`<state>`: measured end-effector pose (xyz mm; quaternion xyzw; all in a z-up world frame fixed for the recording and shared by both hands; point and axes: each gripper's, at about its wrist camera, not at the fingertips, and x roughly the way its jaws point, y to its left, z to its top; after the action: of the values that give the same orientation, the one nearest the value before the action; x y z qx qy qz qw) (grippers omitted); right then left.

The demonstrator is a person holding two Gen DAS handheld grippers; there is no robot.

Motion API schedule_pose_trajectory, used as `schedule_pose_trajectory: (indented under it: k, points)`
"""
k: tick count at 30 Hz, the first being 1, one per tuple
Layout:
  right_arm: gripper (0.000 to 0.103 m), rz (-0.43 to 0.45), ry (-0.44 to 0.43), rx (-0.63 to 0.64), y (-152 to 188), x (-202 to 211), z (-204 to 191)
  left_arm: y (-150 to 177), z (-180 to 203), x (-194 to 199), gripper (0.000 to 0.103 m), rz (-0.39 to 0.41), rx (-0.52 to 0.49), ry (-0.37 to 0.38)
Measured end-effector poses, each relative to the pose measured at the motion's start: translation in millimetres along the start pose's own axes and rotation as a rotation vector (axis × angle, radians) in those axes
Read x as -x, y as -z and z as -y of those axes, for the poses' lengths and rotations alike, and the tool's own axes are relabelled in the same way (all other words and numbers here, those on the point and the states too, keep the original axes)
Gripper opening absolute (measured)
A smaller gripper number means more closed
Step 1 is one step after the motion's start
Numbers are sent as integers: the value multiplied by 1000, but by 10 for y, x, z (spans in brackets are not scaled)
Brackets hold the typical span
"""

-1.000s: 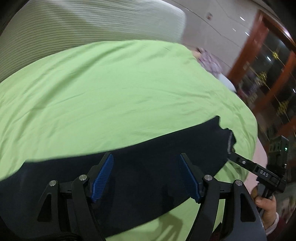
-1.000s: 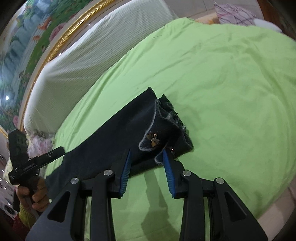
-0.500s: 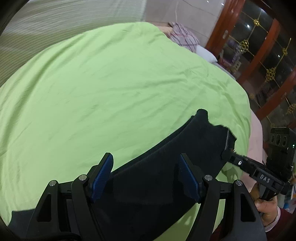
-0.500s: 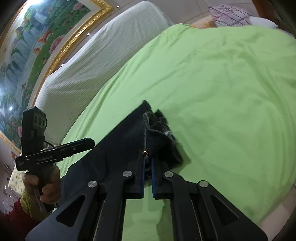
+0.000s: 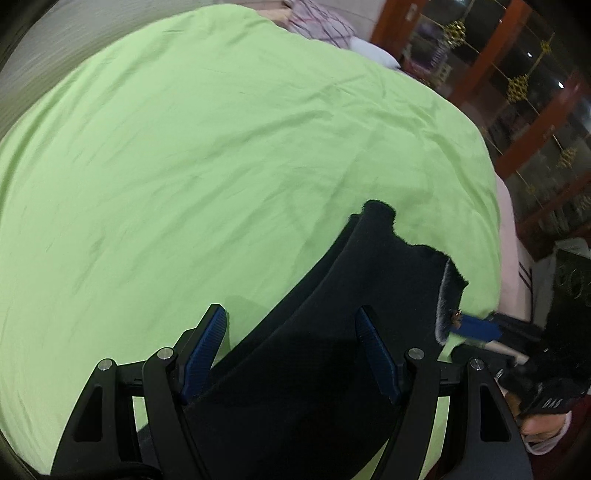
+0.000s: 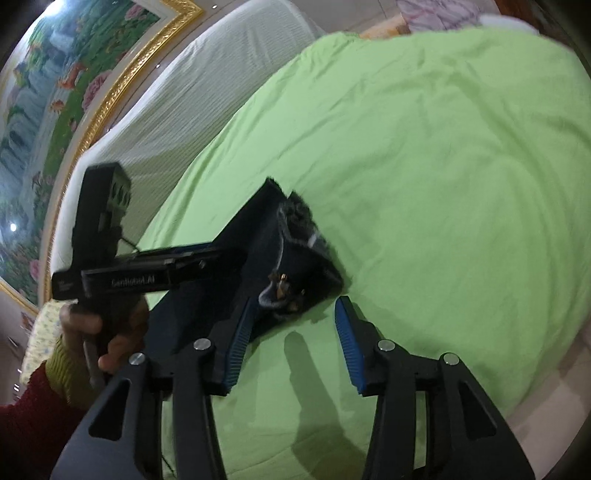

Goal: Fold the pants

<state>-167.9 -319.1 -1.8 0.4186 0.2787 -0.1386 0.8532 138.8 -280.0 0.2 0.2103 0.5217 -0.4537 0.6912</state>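
Dark navy pants [image 5: 332, 354] lie folded lengthwise on the green bed cover [image 5: 221, 155], their frayed hem with a small brass stud [image 6: 282, 286] nearest the right gripper. My left gripper [image 5: 291, 350] is open, its blue pads either side of the pants' middle, just above the cloth. My right gripper [image 6: 291, 336] is open at the hem end; its left pad touches the cloth's edge and nothing is held. The right gripper also shows in the left wrist view [image 5: 476, 328], and the left gripper in the right wrist view [image 6: 207, 258], over the pants.
A white striped headboard cushion [image 6: 192, 96] and a gold-framed flower painting [image 6: 44, 92] lie beyond the bed. A plaid pillow [image 5: 317, 26] sits at the far corner. Wooden glass doors [image 5: 524, 103] stand to the right. The bed edge [image 5: 513, 258] is close on the right.
My right gripper, shut on the hem half a second ago, has opened and released it. My left gripper stayed open and swung right along the pants, closer to the hem end.
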Motion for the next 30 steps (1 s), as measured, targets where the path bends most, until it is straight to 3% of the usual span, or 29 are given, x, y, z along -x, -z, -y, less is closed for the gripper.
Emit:
schedule_pose_trajectory:
  k: [4,6,7,8,10,14,17,19,22,26,30]
  points:
    - [47,7,-78,-78,-18,-126,32,-90,-4,-63,73,-33,-16,30]
    - [32,20,-79,-90,-21,-161,76,-129,-12,-99,73,-46,-10,49]
    - [14,14,-84,-108,-20,-177,119,-141,-14,-115,73,-47,-10,53]
    - [12,14,-118,-145,-8,-197,192,-155,-12,-136,73,-45,-9,54]
    - [11,26,-147,-160,11,-183,220,-168,24,-177,73,-37,-12,57]
    - [12,36,-111,-87,80,-158,115,-220,151,-264,65,-43,-46,96]
    - [12,40,-132,-97,105,-165,145,-267,192,-290,48,-37,-48,149]
    - [12,42,-125,-82,133,-138,155,-279,188,-288,30,-33,-39,182]
    - [12,48,-118,-63,89,-155,41,-276,162,-220,18,-15,-10,213]
    - [12,73,-129,9,79,-46,-94,-182,95,46,14,46,35,254]
    - [12,97,-202,135,35,89,-422,-56,51,425,13,136,56,266]
